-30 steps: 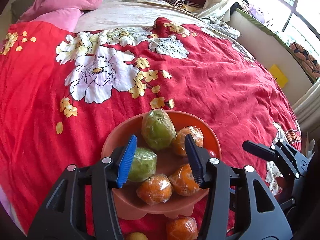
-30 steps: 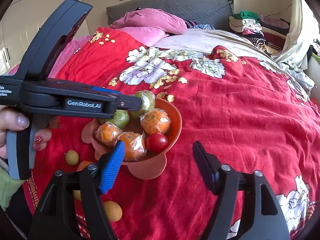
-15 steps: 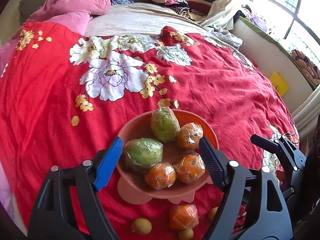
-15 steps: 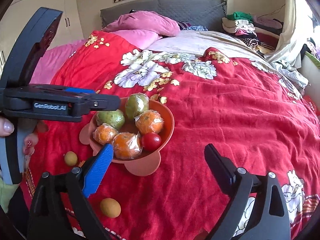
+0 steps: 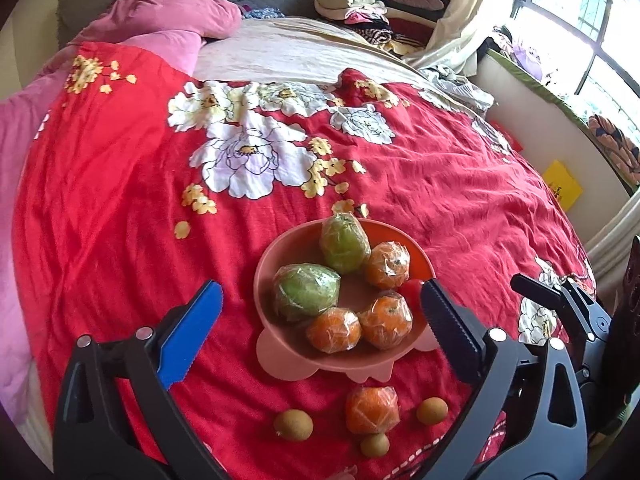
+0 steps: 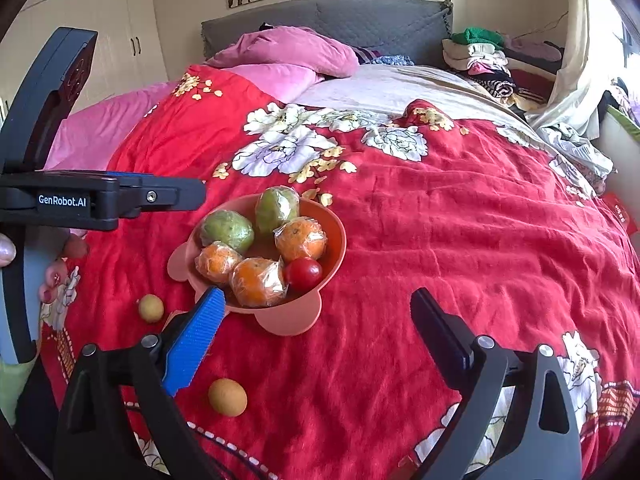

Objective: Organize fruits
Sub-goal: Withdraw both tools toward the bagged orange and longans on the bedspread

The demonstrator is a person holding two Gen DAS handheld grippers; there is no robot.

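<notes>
**Both grippers wide open over the fruit bowl on the bed**

So the pink bowl (image 5: 276,354) sat on the red flowered bedspread (image 5: 100,200), already loaded up. Inside it were two green fruits (image 5: 306,290) wrapped in plastic, three wrapped oranges (image 5: 334,329) and one small red tomato (image 6: 304,273) tucked against the right-hand rim.

The left gripper (image 5: 320,312) had just been opening and stood spread wide, holding nothing. The blue pad (image 5: 192,336) was off to the left of the bowl and the black one over its right edge, so the bowl showed between them, but neither pad touched any fruit.

The right gripper (image 6: 316,318) was also spread wide with nothing in it, only bare bedspread between its pads, and the bowl just ahead and to the left of it.

Some fruit was not in the bowl: one more wrapped orange (image 5: 372,410) lay on the bedspread right in front of it, with three little tan round fruits (image 5: 293,425) close around that orange. From the right-hand camera, a person's hand (image 6: 52,276) could be seen gripping the left tool's handle.
</notes>
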